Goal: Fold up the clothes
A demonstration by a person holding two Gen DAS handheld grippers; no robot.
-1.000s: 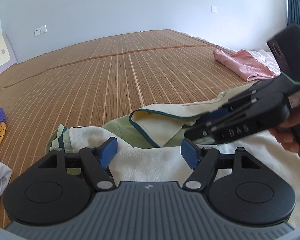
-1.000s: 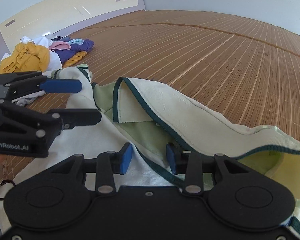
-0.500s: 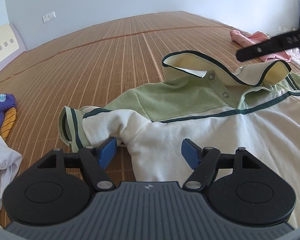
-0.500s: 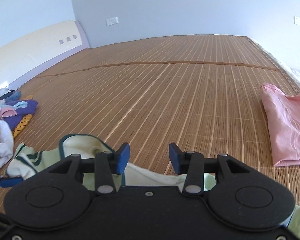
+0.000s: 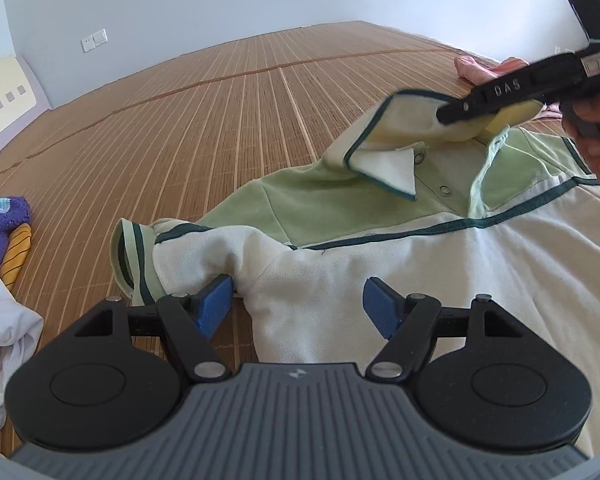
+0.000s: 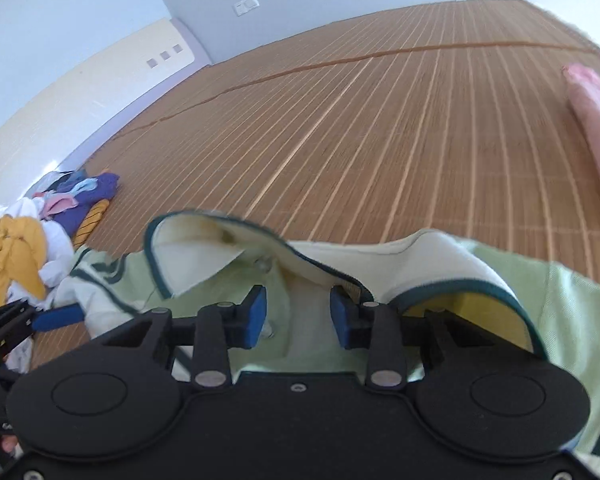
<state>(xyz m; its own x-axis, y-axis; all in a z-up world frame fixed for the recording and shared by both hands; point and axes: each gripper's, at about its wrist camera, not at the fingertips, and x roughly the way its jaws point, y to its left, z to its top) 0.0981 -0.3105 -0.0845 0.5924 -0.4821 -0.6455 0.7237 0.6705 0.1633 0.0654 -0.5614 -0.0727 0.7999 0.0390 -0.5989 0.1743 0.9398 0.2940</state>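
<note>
A cream and light green polo shirt [image 5: 380, 256] with dark green trim lies front up on the bamboo mat [image 5: 220, 128]. Its collar [image 5: 384, 144] stands raised and its left sleeve [image 5: 160, 256] is bunched. My left gripper [image 5: 298, 304] is open, low over the shirt's chest by the sleeve. My right gripper [image 6: 298, 316] is open and hovers at the collar [image 6: 220, 252] and button placket. It also shows in the left wrist view [image 5: 512, 92], over the collar.
A pile of unfolded clothes, yellow, white and purple [image 6: 32, 240], lies at the left; its edge shows in the left wrist view [image 5: 4, 248]. A folded pink garment [image 6: 596, 120] lies at the right, also in the left wrist view [image 5: 480, 70]. A headboard [image 6: 80, 92] stands far left.
The shirt has been spread out flat from a crumpled heap. My right gripper swung away, then came back down over the collar. My left gripper stays open near the sleeve.
</note>
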